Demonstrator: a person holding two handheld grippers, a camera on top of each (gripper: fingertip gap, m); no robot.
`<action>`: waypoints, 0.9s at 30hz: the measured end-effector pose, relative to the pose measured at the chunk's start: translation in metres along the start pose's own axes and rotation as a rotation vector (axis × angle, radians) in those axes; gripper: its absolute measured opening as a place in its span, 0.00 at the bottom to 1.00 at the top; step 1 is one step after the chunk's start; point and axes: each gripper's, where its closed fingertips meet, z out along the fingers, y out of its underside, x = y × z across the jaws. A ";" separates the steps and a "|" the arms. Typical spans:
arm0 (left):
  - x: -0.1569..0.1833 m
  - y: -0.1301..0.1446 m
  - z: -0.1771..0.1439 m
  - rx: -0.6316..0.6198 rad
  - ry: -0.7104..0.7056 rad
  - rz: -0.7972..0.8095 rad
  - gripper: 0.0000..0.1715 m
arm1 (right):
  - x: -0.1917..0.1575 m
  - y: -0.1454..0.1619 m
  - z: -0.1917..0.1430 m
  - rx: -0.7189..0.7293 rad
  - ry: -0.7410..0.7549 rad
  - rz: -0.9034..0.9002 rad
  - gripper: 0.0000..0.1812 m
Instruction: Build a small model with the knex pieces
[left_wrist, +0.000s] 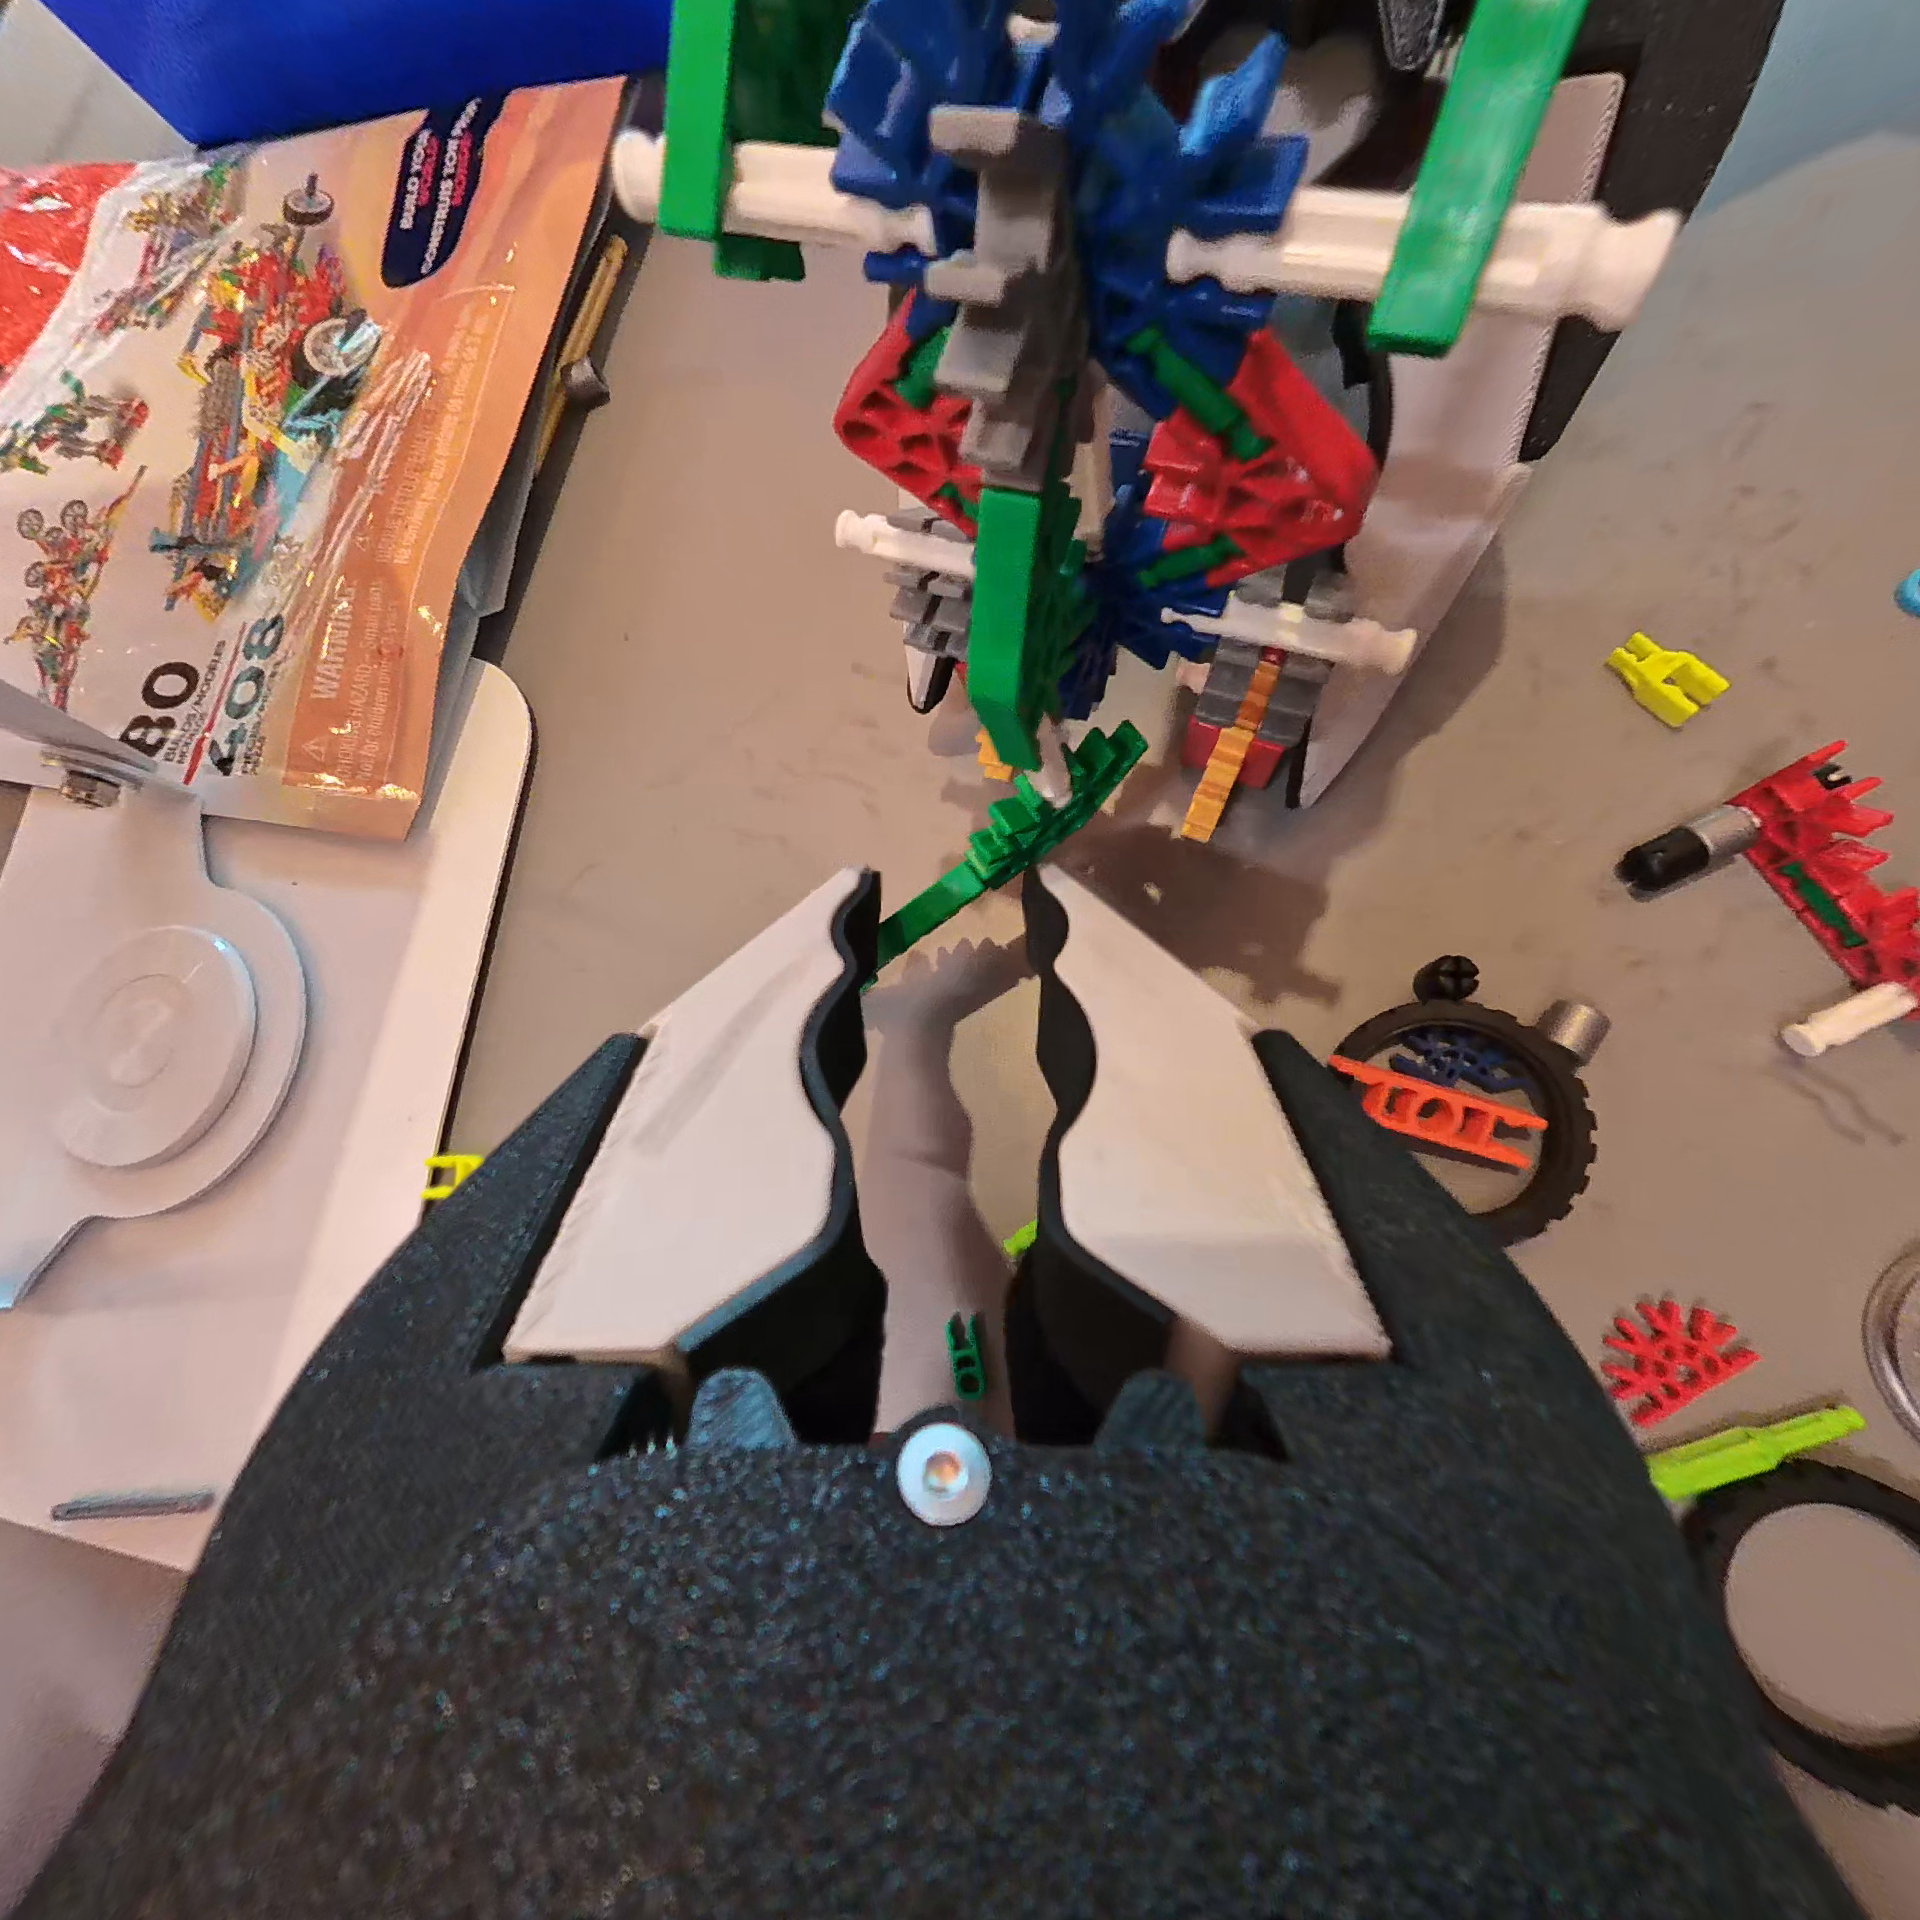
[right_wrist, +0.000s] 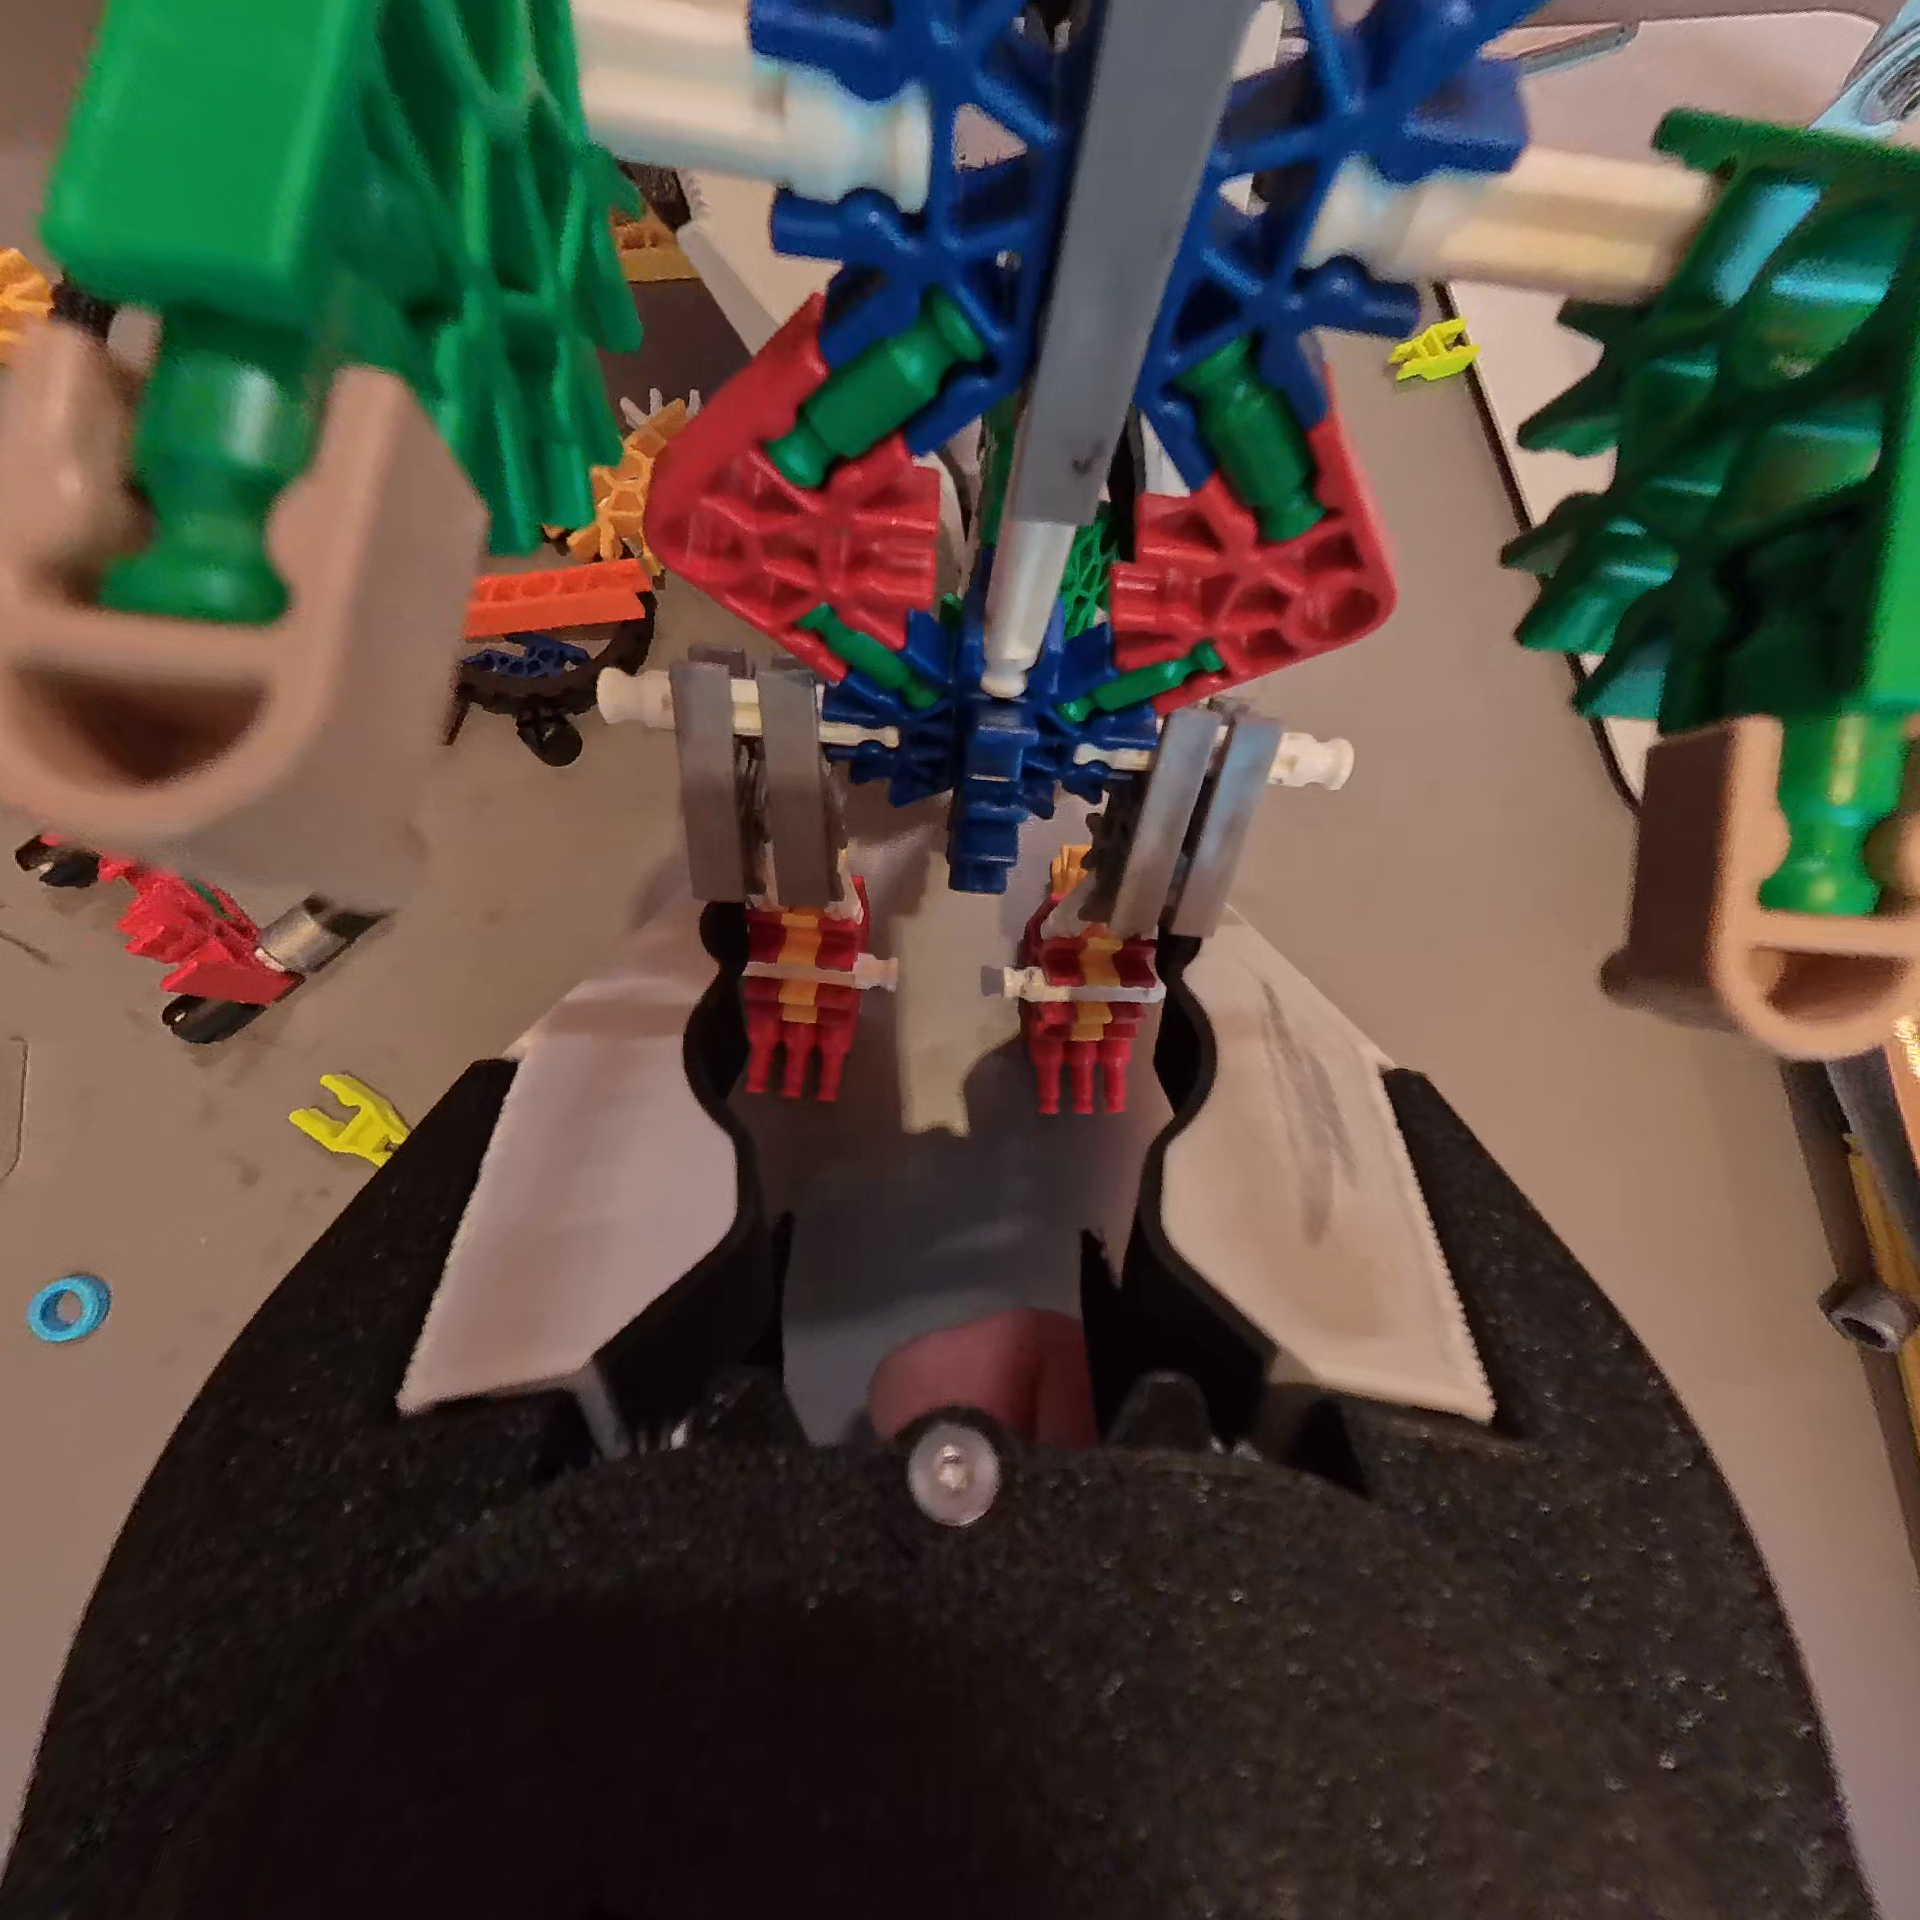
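A toy model of rods and connectors (left_wrist: 1039, 416), blue, red, green, grey and white, hangs above the grey table (left_wrist: 675, 623). My right gripper (right_wrist: 951, 935) is shut on the model (right_wrist: 997, 727), its pads against two red-and-yellow stacks (right_wrist: 805, 987) at the base. One of its white fingers (left_wrist: 1455, 468) shows behind the model in the left wrist view. My left gripper (left_wrist: 951, 883) has its jaws part open just below the model. A green rod with a green connector (left_wrist: 1039, 821) slants between its tips, touching the left pad. The connector joins a white rod tip on the model.
A bagged instruction booklet (left_wrist: 260, 416), a blue box (left_wrist: 416, 52) and a white plate (left_wrist: 156, 1039) lie to the left. On the right are a tyre with an orange piece (left_wrist: 1455, 1101), a red assembly (left_wrist: 1818, 862), a yellow clip (left_wrist: 1662, 675), a red connector (left_wrist: 1673, 1361) and a grey wheel (left_wrist: 1849, 1642). A blue ring (right_wrist: 68, 1309) lies apart. To the yellow clip (left_wrist: 1662, 675): right tips about 7 centimetres, left tips about 12 centimetres. The right camera catches it too, in the right wrist view (right_wrist: 370, 1114).
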 end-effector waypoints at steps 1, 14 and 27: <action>0.000 0.000 -0.001 -0.006 0.007 -0.014 0.14 | 0.000 0.000 0.000 0.000 -0.001 0.000 0.44; 0.004 0.005 -0.008 -0.058 0.110 -0.183 0.09 | 0.000 0.000 0.000 0.000 0.000 0.004 0.44; -0.008 -0.004 -0.052 -0.092 0.058 -0.089 0.21 | 0.003 -0.005 -0.008 -0.007 0.025 -0.014 0.50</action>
